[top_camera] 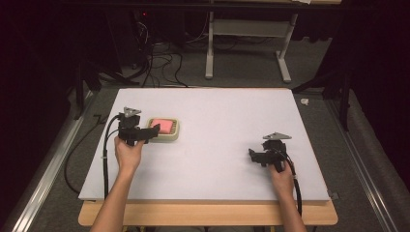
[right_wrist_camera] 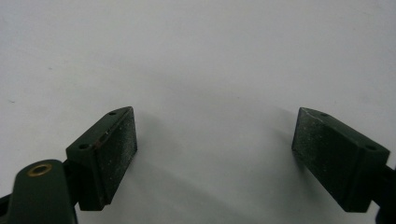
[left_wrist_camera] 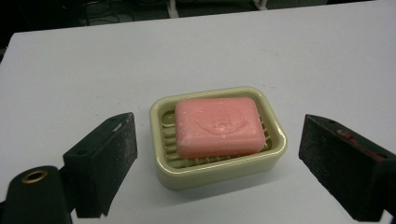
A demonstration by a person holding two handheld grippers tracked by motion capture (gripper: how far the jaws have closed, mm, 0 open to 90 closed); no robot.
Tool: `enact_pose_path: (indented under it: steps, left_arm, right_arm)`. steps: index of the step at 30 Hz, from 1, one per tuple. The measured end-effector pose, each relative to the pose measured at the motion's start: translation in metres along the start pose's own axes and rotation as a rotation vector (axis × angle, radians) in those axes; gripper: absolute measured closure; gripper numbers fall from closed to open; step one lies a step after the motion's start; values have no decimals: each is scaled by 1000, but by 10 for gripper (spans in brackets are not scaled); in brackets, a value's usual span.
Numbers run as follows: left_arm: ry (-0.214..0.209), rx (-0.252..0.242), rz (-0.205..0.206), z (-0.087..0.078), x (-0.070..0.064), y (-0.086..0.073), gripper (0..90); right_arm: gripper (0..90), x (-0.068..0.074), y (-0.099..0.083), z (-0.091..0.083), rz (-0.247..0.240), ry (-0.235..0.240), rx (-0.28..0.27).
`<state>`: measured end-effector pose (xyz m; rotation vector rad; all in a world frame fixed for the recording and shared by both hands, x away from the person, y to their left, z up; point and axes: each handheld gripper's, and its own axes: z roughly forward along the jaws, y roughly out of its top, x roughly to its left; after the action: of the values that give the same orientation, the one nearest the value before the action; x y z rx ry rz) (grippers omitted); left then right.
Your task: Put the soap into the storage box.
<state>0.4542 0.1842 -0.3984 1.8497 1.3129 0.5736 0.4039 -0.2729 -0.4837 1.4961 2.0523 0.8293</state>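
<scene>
A pink bar of soap [left_wrist_camera: 217, 126] lies in a cream ribbed soap dish [left_wrist_camera: 161, 109] on the white table. From above, the soap [top_camera: 164, 127] and its dish [top_camera: 174, 135] sit left of centre. My left gripper [top_camera: 151, 132] is open just short of the dish, its jaws spread wider than the dish and level with its near end. In its own view the left gripper [left_wrist_camera: 218, 168] has nothing between its pads. My right gripper [top_camera: 253, 155] hovers open over bare table at the right. The right gripper [right_wrist_camera: 215, 156] holds nothing.
The white board [top_camera: 217, 106] lies on a wooden table [top_camera: 208, 215]. Cables [top_camera: 159, 63] and a grey stand's legs [top_camera: 246, 53] lie on the floor beyond the far edge. A small white scrap [top_camera: 305, 101] sits off the board's far right corner.
</scene>
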Motion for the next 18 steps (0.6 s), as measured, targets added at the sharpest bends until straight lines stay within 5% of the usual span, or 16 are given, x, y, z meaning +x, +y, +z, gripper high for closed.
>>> enact_pose_path:
  steps: [18]
  left_arm:
    - [-37, -58, 14, -28, -5, -8, 124]
  right_arm:
    - [146, 0, 0, 0, -1, -1, 0]
